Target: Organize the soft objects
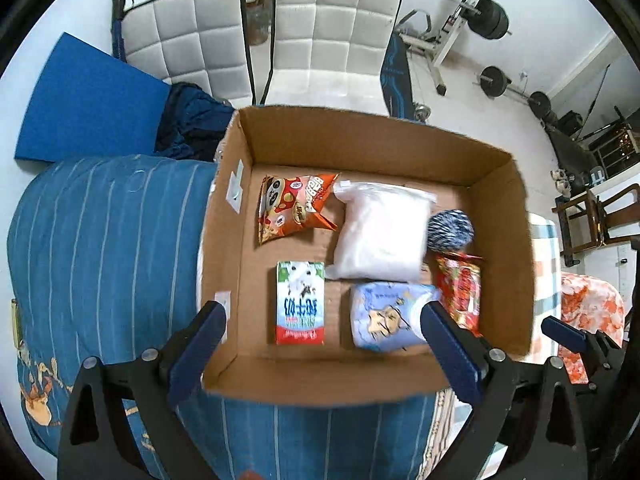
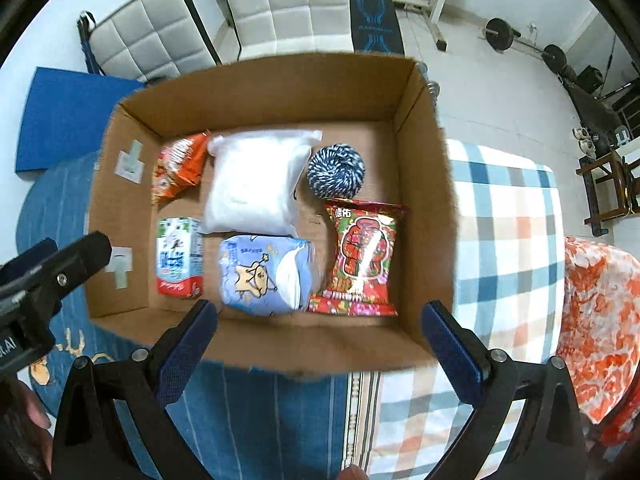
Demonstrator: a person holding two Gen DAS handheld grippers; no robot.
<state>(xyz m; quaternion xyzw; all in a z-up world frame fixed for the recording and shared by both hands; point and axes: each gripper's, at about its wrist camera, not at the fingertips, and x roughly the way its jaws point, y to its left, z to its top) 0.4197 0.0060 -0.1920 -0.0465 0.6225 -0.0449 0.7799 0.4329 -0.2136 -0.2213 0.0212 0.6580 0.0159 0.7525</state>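
Observation:
An open cardboard box (image 1: pixel 400 148) (image 2: pixel 280 92) rests on a bed. In it lie an orange snack bag (image 1: pixel 294 208) (image 2: pixel 178 166), a white soft pack (image 1: pixel 382 234) (image 2: pixel 254 180), a blue-and-white yarn ball (image 1: pixel 450 229) (image 2: pixel 336 170), a red snack bag (image 1: pixel 460 294) (image 2: pixel 362 258), a light-blue tissue pack (image 1: pixel 386 316) (image 2: pixel 264 276) and a small milk carton (image 1: pixel 300 302) (image 2: pixel 178 258). My left gripper (image 1: pixel 324 316) hovers above the box's near side, open and empty. My right gripper (image 2: pixel 320 316) is open and empty above the near wall.
The box sits on a blue striped blanket (image 1: pixel 104 240) (image 2: pixel 260 412), with a checked cloth (image 2: pixel 504 240) and an orange floral cloth (image 2: pixel 600 320) to the right. White padded chairs (image 1: pixel 320 32), a blue mat (image 1: pixel 80 100) and weight equipment (image 1: pixel 480 20) stand beyond.

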